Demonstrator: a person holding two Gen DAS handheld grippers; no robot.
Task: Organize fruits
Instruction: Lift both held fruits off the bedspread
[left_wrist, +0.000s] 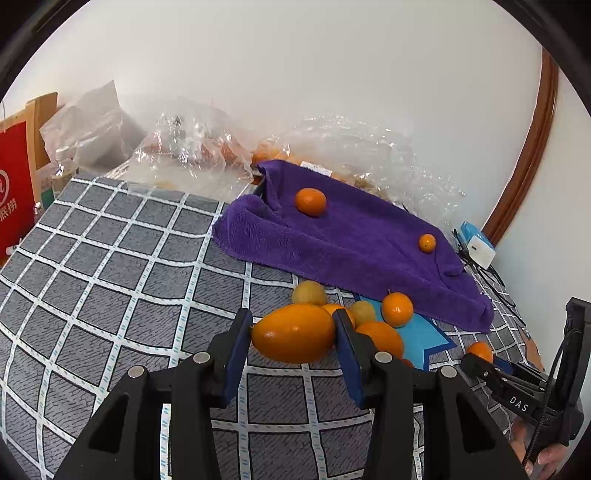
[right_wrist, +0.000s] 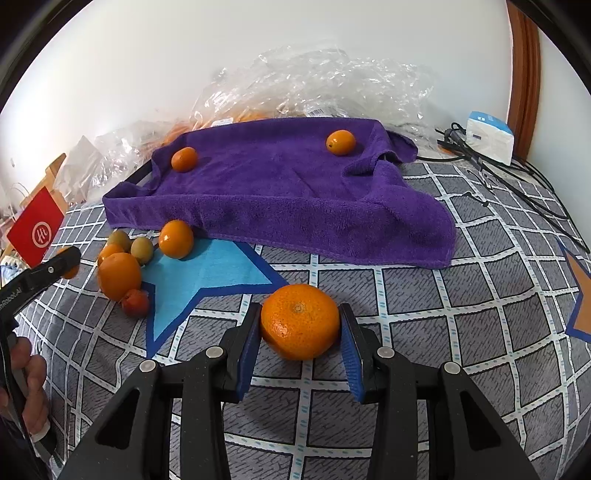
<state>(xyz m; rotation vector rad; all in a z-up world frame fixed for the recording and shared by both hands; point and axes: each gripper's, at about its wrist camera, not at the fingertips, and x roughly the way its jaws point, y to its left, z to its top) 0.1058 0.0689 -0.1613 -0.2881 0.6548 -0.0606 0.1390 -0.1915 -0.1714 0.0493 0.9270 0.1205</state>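
My left gripper (left_wrist: 293, 325) is shut on a smooth oval orange fruit (left_wrist: 293, 332), held just above the checked bedcover. My right gripper (right_wrist: 300, 325) is shut on a round dimpled mandarin (right_wrist: 300, 320). A purple towel (right_wrist: 280, 184) lies draped over a raised base at the back, with two small oranges (right_wrist: 184, 159) (right_wrist: 340, 141) on it. In front of its left edge lies a cluster of fruit: an orange (right_wrist: 176, 239), two greenish-yellow fruits (right_wrist: 142, 249), a large orange (right_wrist: 119, 275) and a small reddish one (right_wrist: 135, 302).
Crinkled clear plastic bags (right_wrist: 314, 81) lie behind the towel against the white wall. A white and blue box (right_wrist: 489, 136) and black cables (right_wrist: 517, 177) sit at the right. A red paper bag (left_wrist: 13, 192) stands at the left edge. A hand (right_wrist: 31, 384) holds the left gripper.
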